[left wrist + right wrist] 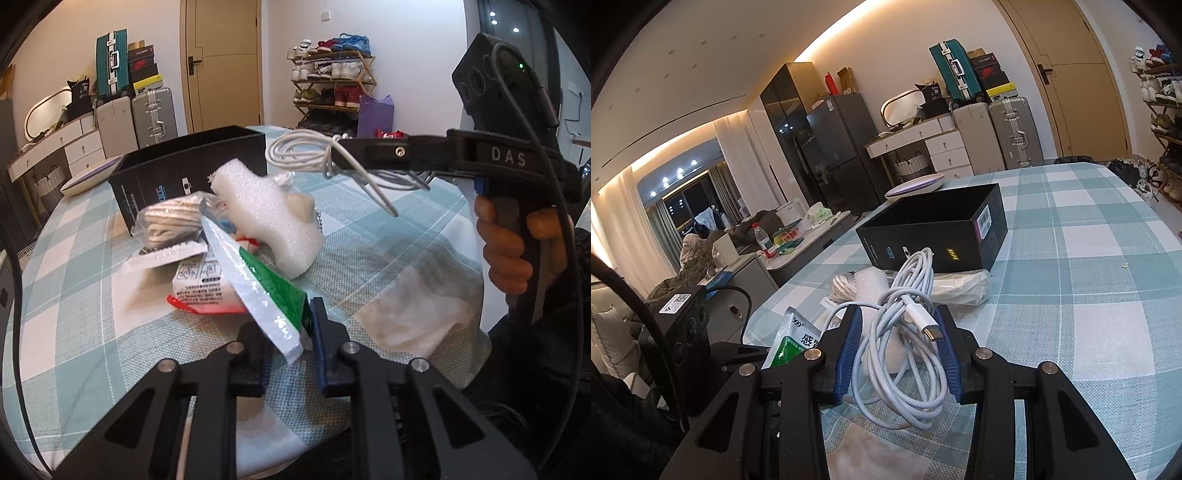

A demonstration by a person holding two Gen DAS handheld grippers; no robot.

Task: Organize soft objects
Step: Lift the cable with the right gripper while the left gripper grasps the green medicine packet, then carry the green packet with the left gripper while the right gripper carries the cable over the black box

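Observation:
My left gripper (290, 332) is shut on a green and white sachet (258, 280), held tilted above the checked tablecloth (388, 236). My right gripper (897, 332) is shut on a coiled white USB cable (905, 332), held above the table; the cable also shows in the left wrist view (295, 153). An open black box (188, 173) stands behind a pile: a white foam block (273, 218), a bagged white cord (170, 221) and a red and white packet (203, 291).
A clear plastic bag (413, 314) lies on the cloth at the right. A flat white dish (90, 177) sits at the table's far left edge. Suitcases (133, 118), a door and a shoe rack (332, 81) stand beyond the table.

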